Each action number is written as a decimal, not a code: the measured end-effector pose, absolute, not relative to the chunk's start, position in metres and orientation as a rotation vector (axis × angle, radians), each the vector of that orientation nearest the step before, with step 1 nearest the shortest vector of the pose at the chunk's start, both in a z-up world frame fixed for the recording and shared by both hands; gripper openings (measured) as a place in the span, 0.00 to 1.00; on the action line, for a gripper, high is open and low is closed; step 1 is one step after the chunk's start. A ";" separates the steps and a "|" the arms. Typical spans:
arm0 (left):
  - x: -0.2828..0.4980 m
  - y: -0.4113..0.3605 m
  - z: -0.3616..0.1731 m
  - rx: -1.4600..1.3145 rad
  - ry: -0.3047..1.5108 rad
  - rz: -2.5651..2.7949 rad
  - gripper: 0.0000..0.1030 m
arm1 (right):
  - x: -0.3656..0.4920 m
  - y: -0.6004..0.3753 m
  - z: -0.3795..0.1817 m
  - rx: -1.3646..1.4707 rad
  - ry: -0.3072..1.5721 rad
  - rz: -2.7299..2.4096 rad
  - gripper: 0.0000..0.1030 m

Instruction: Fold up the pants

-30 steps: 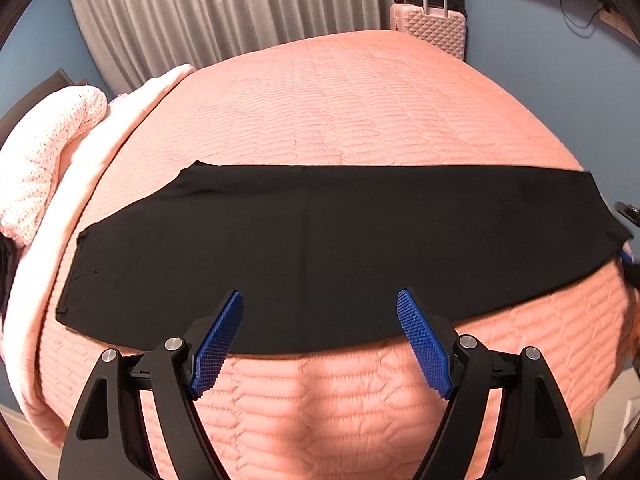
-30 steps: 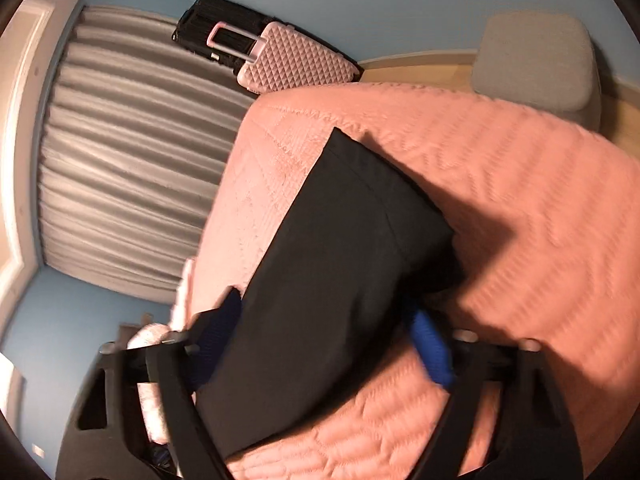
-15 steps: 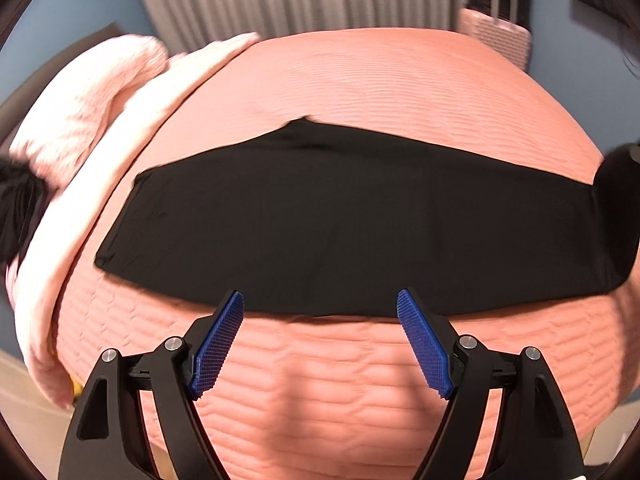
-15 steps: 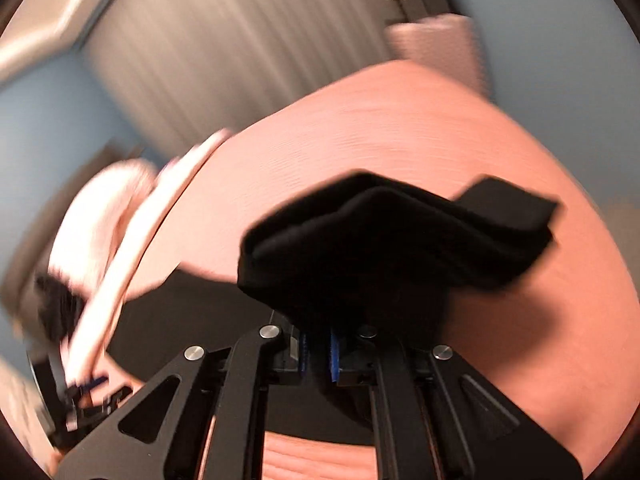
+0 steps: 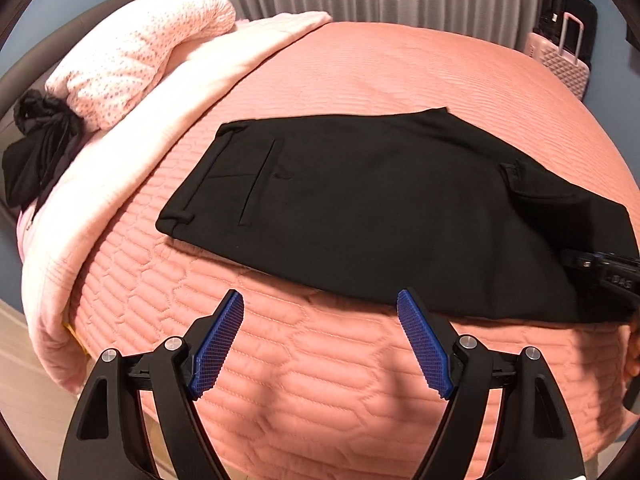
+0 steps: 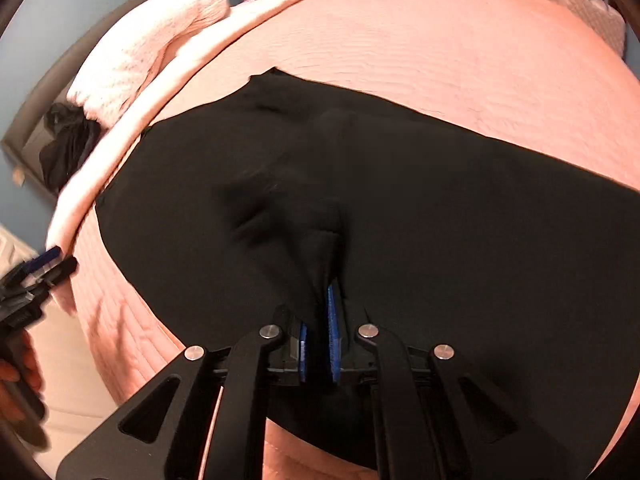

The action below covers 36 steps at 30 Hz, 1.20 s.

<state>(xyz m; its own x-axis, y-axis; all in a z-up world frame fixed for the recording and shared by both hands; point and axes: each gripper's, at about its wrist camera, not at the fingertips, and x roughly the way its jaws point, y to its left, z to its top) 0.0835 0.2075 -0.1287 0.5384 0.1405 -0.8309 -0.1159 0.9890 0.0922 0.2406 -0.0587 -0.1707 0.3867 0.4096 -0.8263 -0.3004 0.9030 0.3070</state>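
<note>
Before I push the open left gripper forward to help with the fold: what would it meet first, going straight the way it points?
Probably the pink quilted bedspread just short of the black pants. The left gripper stands open and empty, and the pants' near edge lies just beyond its fingertips. Depth through the fisheye is uncertain.

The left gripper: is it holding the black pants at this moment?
No, the left gripper stands open over the pink bedspread, with the black pants beyond its fingertips.

Matt black cloth pants (image 5: 380, 208) – quilted, stitched salmon bedspread (image 5: 400, 68) beneath.
</note>
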 end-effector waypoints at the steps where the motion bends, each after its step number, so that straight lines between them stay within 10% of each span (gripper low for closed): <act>1: 0.086 0.211 -0.131 0.021 0.994 0.154 0.75 | 0.242 -0.055 -0.169 0.083 1.089 0.446 0.10; 4: 0.090 0.217 -0.131 -0.006 0.986 0.150 0.75 | 0.235 -0.036 -0.163 -0.010 1.093 0.475 0.25; 6: 0.090 0.222 -0.128 -0.020 0.972 0.150 0.75 | 0.222 -0.027 -0.159 -0.073 1.081 0.511 0.53; 11: 0.087 0.237 -0.126 -0.040 0.963 0.176 0.75 | 0.204 -0.038 -0.115 0.035 0.957 0.572 0.68; 20: 0.081 0.230 -0.125 -0.069 0.962 0.145 0.78 | 0.232 -0.007 -0.149 -0.141 1.100 0.553 0.67; 24: 0.084 0.219 -0.133 -0.058 0.995 0.123 0.78 | 0.241 0.001 -0.162 -0.076 1.151 0.587 0.11; 36: 0.085 0.208 -0.136 -0.081 1.010 0.095 0.78 | 0.242 -0.001 -0.162 0.052 1.141 0.669 0.16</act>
